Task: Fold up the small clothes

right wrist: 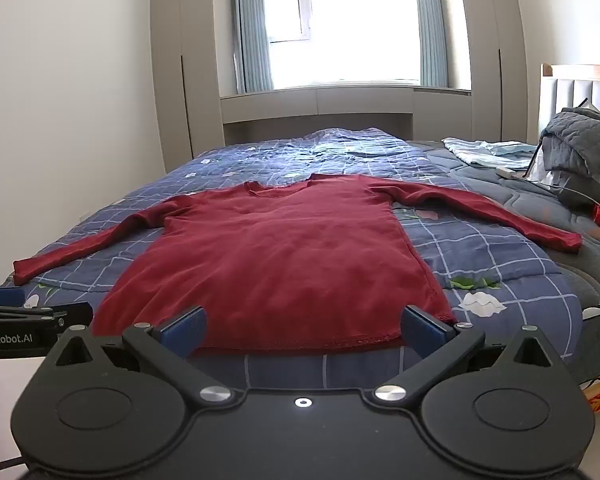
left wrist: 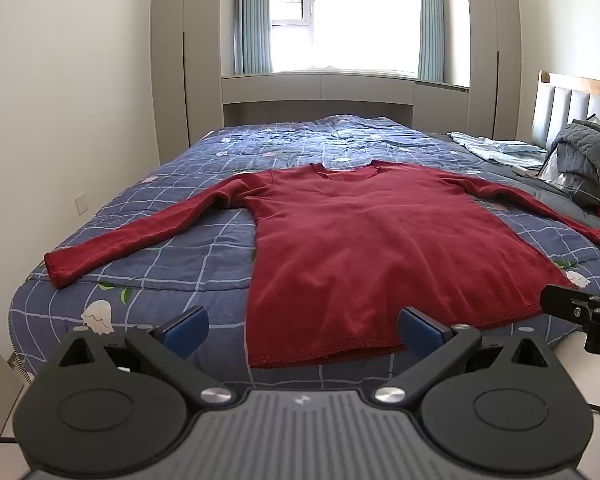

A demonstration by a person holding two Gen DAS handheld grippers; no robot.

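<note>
Bed [left wrist: 172,216], covered by a blue checked quilt, carries the red long-sleeved shirt [left wrist: 364,248], spread flat with both sleeves out. The shirt lies just ahead of both claws; its long axis runs straight away from them, hem nearest, collar farthest. Left claw [left wrist: 303,326]: jaws wide apart, empty, facing the hem's left corner, the left sleeve stretching off to its left. Right claw [right wrist: 303,326]: jaws equally wide apart, empty, facing the hem's right part. Neither touches the cloth. Each claw appears nearer to the sleeve on its own side.
</note>
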